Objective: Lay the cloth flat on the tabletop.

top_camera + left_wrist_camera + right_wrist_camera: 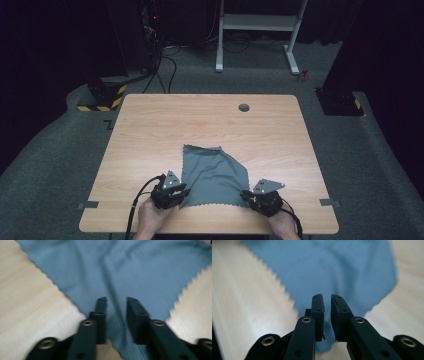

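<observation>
Left gripper, high view: we see the left gripper (pixel 184 192) at the near left corner of the grey-blue cloth (pixel 215 175), held in a hand (pixel 152 216) that comes in over the near edge of the table (pixel 150 135).
Left gripper, its own view: here our left gripper (pixel 116 301) shows what the high view cannot, a clear gap between its jaws with a raised fold of the cloth (pixel 125 272) running up through it; we cannot see the pads pressing on the fabric.
Cloth: we find it lying flat on the near half of the table, its zigzag-cut near edge running between the two grippers and its far right corner folded over.
Right gripper, high view: we see the right gripper (pixel 244 196) at the near right corner of the cloth, with its grey three-cornered plate on top.
Right gripper, its own view: our right gripper (pixel 327 298) has its jaws drawn close together, a narrow slit left between them, with the corner of the cloth (pixel 332 270) beneath and between them; we cannot tell whether the fabric is pinched.
Surroundings, high view: beyond the table we see a grey carpet, a white frame (pixel 257 30) and black-and-yellow striped feet (pixel 102 97).
Writing: we can read no label or brand anywhere.
</observation>
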The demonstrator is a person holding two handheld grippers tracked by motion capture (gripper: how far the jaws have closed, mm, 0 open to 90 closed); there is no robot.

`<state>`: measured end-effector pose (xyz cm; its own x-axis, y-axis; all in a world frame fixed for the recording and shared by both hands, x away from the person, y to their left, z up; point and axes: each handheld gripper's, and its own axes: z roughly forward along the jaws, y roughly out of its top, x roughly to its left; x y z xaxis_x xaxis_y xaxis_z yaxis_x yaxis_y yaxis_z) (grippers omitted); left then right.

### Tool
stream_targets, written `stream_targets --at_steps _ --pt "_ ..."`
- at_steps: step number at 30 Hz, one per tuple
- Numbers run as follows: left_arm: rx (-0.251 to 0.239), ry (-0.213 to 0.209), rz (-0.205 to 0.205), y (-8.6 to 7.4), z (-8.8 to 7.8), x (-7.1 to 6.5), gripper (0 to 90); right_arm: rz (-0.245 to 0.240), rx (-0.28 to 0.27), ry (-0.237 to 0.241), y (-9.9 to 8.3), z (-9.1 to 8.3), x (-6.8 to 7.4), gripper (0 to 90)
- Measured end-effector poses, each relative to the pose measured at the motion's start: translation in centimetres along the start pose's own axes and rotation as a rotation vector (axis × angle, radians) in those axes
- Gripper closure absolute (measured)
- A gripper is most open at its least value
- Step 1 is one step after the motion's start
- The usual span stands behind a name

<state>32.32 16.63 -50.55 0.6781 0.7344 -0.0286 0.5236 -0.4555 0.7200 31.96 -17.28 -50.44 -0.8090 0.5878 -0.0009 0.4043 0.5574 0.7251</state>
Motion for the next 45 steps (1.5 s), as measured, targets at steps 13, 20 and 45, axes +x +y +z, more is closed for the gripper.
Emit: stream_targets --at_steps 13,20,45 --pt "0.002 0.163 -0.120 2.2 4.2 4.2 46.7 0.224 -0.022 -0.058 5.7 5.1 -7.3 67.6" --pt "-0.062 0.174 -0.117 1.5 4.4 4.3 43.3 0.240 0.013 -0.041 7.1 7.5 -8.1 77.8" --pt "-0.058 0.185 -0.120 1.4 4.3 4.2 41.1 -0.015 -0.004 0.125 8.2 7.7 -0.3 77.9"
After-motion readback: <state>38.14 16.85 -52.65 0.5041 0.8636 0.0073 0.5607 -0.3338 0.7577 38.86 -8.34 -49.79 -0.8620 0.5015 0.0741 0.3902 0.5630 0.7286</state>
